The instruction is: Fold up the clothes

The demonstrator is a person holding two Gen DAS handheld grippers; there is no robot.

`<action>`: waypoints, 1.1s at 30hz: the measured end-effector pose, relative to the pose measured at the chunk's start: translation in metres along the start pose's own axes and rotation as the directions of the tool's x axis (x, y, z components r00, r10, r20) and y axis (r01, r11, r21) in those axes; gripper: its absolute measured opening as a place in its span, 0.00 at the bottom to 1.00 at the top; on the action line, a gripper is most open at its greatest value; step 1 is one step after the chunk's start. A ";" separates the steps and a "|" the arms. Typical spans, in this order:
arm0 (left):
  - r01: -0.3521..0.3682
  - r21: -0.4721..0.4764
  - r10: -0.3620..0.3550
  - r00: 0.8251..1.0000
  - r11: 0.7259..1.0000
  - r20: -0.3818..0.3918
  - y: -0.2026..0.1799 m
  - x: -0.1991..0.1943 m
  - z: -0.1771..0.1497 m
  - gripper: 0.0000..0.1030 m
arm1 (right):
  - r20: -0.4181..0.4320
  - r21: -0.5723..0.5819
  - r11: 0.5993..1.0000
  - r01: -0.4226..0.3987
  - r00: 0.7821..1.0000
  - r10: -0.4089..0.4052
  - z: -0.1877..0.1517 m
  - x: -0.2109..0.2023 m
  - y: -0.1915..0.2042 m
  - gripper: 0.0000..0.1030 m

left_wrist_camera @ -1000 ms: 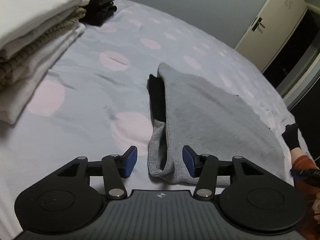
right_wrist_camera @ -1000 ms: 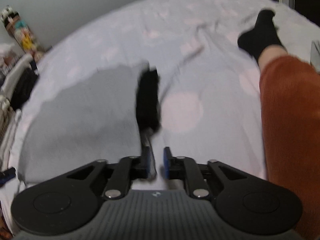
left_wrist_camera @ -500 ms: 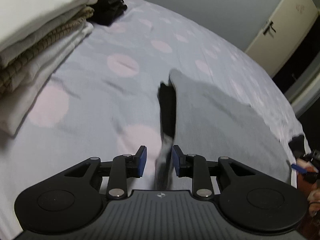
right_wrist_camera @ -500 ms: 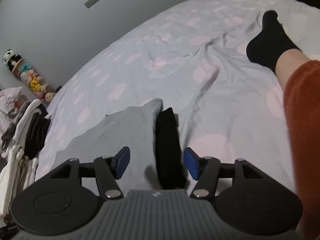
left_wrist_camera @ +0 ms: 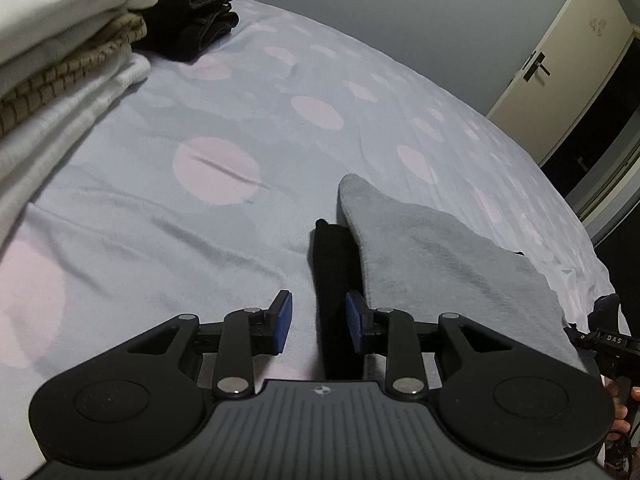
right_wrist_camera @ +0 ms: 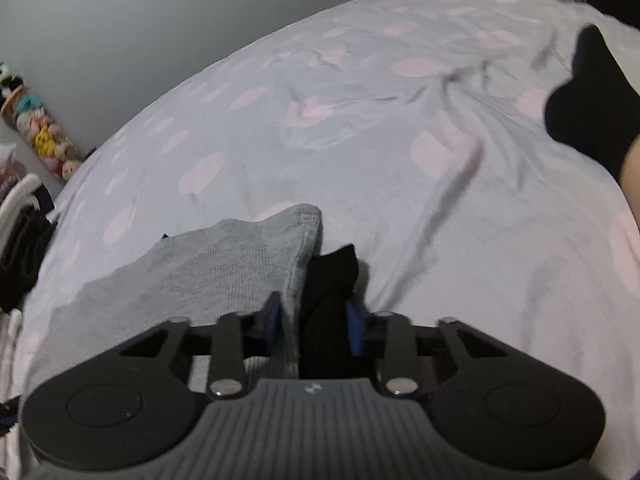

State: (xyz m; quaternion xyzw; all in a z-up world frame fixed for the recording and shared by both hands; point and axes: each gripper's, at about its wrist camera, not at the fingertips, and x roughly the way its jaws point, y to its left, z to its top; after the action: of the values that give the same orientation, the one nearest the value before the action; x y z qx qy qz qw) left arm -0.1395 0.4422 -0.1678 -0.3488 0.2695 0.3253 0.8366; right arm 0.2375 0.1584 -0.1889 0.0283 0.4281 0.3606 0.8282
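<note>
Left wrist view, nearest: the left gripper [left_wrist_camera: 319, 322] stands with its blue-padded jaws parted to a moderate gap; a black strip of fabric [left_wrist_camera: 334, 280], part of the garment being folded, runs lengthwise through that gap, lying closer to the right-hand pad than to the left-hand one, and whether either pad touches it cannot be told. Just beside the strip, on its right, lies the grey garment [left_wrist_camera: 448, 268], spread flat on the bed sheet [left_wrist_camera: 160, 216], its pointed far corner reaching beyond the strip's end. At the right edge a small part of the other hand-held tool [left_wrist_camera: 612, 344] shows. Further off, at left, a stack of folded pale clothes [left_wrist_camera: 60, 60] rests on the sheet, with a pile of dark folded clothes [left_wrist_camera: 196, 16] behind it; a cream door [left_wrist_camera: 560, 52] stands at far right. Right wrist view, nearest: the right gripper [right_wrist_camera: 314, 326] has its jaws drawn in to a moderate gap around both the grey edge and the black strip [right_wrist_camera: 330, 280], the pads pressing the fabric on either side. The grey garment [right_wrist_camera: 200, 276] extends to the left of the jaws over the sheet [right_wrist_camera: 360, 140]. Beyond, at right, lies a foot in a black sock [right_wrist_camera: 588, 100]; at far left, a column of small plush toys [right_wrist_camera: 44, 140] stands against the wall.
</note>
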 end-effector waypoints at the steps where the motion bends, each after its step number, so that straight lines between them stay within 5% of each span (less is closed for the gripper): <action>1: 0.005 -0.001 -0.005 1.000 1.000 0.006 0.001 0.000 -0.001 0.33 | 0.004 -0.008 1.000 0.002 1.000 -0.002 0.000 0.000 0.002 0.17; 7: 0.032 -0.025 -0.031 0.999 0.999 0.022 0.007 -0.002 -0.002 0.33 | 0.051 -0.023 1.000 -0.012 0.999 0.013 0.004 -0.025 0.021 0.13; 17: 0.054 -0.033 -0.052 0.997 0.998 0.062 0.007 -0.023 -0.002 0.33 | 0.076 -0.073 0.992 -0.100 0.991 0.106 0.013 -0.047 0.114 0.12; 33: 0.075 -0.089 -0.065 0.992 0.993 0.109 0.022 -0.043 0.002 0.32 | -0.073 -0.165 0.949 -0.270 0.962 0.262 -0.040 0.016 0.268 0.12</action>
State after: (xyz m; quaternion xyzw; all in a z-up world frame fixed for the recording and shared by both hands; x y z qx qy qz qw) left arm -0.1828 0.4400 -0.1461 -0.3787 0.1969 0.3261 0.8435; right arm 0.0605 0.3557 -0.1303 0.0047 0.4080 0.5053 0.7604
